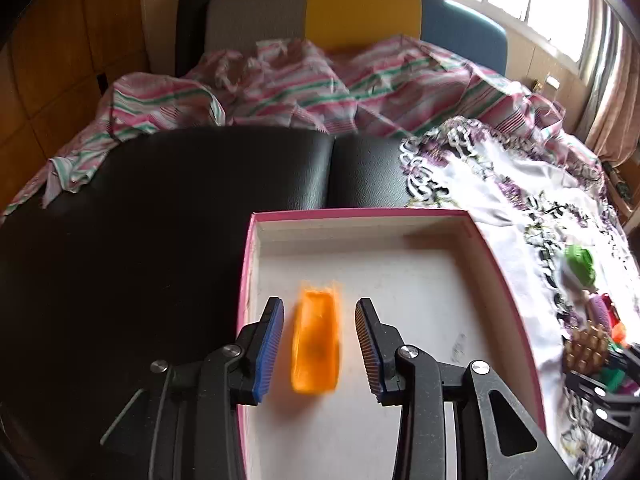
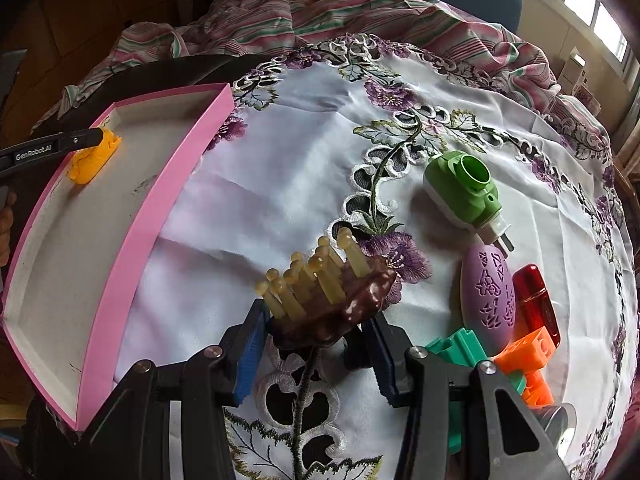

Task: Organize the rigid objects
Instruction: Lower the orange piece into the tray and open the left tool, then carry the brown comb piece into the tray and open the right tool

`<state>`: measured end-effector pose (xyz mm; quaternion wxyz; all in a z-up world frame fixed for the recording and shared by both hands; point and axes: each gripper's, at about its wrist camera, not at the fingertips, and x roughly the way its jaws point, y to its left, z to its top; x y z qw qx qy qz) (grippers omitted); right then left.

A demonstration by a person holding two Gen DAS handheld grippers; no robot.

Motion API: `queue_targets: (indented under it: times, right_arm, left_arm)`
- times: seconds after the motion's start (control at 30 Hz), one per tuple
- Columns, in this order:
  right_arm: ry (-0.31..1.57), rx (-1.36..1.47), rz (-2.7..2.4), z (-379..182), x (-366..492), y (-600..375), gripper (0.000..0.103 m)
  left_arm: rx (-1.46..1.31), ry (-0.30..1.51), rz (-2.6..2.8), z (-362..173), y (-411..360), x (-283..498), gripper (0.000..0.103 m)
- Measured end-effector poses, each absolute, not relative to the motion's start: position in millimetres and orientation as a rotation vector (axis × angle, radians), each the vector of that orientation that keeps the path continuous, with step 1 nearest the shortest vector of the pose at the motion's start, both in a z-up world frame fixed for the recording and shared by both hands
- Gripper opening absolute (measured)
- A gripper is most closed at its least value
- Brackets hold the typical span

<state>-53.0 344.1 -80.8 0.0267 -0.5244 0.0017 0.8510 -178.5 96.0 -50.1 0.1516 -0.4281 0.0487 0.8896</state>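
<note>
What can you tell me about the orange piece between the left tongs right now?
The orange plastic piece is a small, elongated, glossy moulded block, motion-blurred in the left wrist view; the right wrist view shows studs or notches along its sides. It is inside the pink-rimmed white tray, near the left wall. The left tongs straddle it with gaps on both sides, pads not pressing. Whether it rests flat on the tray floor cannot be told.

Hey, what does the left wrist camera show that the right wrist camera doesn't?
Only the left wrist view shows the left claw head-on, open with clear gaps either side of the orange block, plus the black cushion. Only the right wrist view shows the right claw shut on the brown comb-like massager, and the red cap-shaped piece. Both show the pink box, the green plug-in device and the embroidered cloth.
</note>
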Motion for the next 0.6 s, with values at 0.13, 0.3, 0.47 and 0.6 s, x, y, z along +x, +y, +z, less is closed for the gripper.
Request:
queue_targets:
  times: [0.13,0.3,0.47,0.6]
  right_arm:
    - [0.005,-1.620,2.628,-80.9,-53.1,343.2,0.048]
    - [-0.003,-1.616,2.625,-81.1,-52.9,342.3,0.048]
    - [-0.014,-1.611,2.624,-81.3,-52.5,342.1,0.048]
    - [-0.032,-1.604,2.623,-81.5,-52.2,340.6,0.048]
  left_arm:
    - [-1.176,0.151,2.604,-38.2,88.2,-142.7,0.050]
    - [-1.172,0.139,2.605,-34.4,84.5,-96.6,0.050]
    - [-1.189,0.124,2.601,-35.6,83.0,-64.4,0.050]
    - [-1.196,0.118,2.604,-36.8,79.7,-46.8,0.050]
